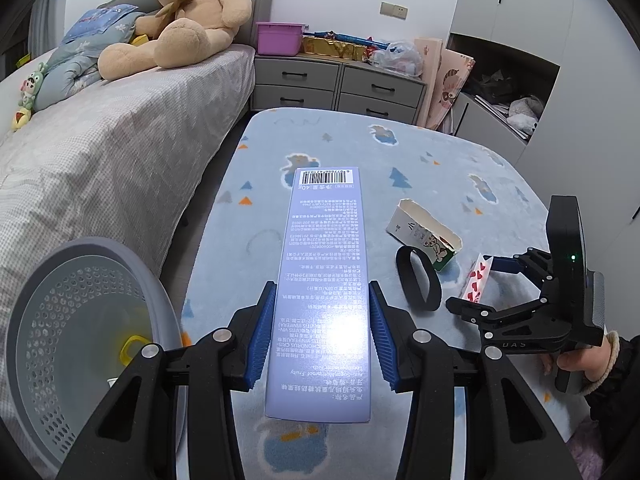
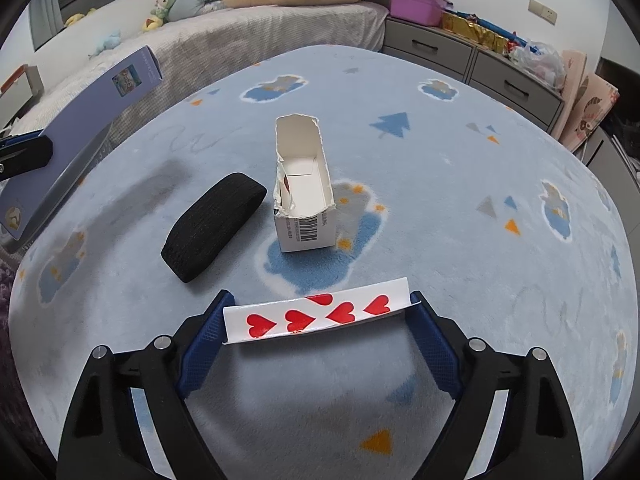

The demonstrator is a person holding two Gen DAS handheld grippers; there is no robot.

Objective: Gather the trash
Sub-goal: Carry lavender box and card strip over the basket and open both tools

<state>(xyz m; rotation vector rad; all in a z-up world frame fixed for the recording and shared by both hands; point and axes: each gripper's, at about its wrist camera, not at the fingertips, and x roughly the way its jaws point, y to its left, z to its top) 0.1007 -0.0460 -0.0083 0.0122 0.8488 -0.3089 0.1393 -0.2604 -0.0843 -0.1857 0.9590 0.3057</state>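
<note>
My left gripper (image 1: 322,328) is shut on a long lilac toothpaste box (image 1: 324,280), held above the blue blanket-covered table (image 1: 348,148); the box also shows in the right wrist view (image 2: 80,136). My right gripper (image 2: 320,320) is shut on a white card with red hearts (image 2: 316,316), held across its fingers just over the table; the card also shows in the left wrist view (image 1: 476,280). A torn white carton (image 2: 304,188) and a black band (image 2: 212,226) lie on the table ahead of it.
A grey perforated bin (image 1: 76,328) with a yellow piece inside stands at the table's left edge. A bed with a teddy bear (image 1: 180,20) is at the left. Grey drawers (image 1: 336,84) with a pink tub (image 1: 280,38) stand behind.
</note>
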